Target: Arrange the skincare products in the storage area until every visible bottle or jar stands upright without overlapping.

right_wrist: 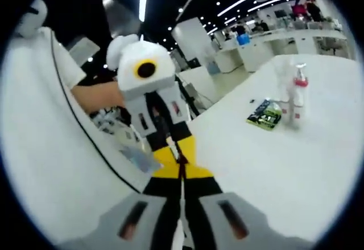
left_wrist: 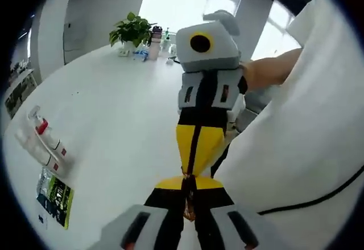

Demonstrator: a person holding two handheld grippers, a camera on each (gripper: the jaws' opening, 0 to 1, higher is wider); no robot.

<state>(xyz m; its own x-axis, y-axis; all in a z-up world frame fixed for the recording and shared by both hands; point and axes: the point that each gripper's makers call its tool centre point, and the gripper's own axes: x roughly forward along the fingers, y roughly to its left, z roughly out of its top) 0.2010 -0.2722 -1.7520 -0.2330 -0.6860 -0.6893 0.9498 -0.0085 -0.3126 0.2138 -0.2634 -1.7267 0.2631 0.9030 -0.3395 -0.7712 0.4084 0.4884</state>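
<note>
Two clear bottles with red collars and white pump tops stand close together on the white table, far left of my grippers; in the right gripper view the bottles look upright. A green and black packet lies flat beside them, also seen as the packet. My left gripper is shut, its yellow and black tips meeting the tips of my right gripper, which points back at it. The right gripper is shut too, nose to nose with the left gripper. Neither holds a product.
A potted plant and a tall bottle stand at the table's far end with small items around them. A person's white sleeve and hand are on the right. Office desks lie beyond the table.
</note>
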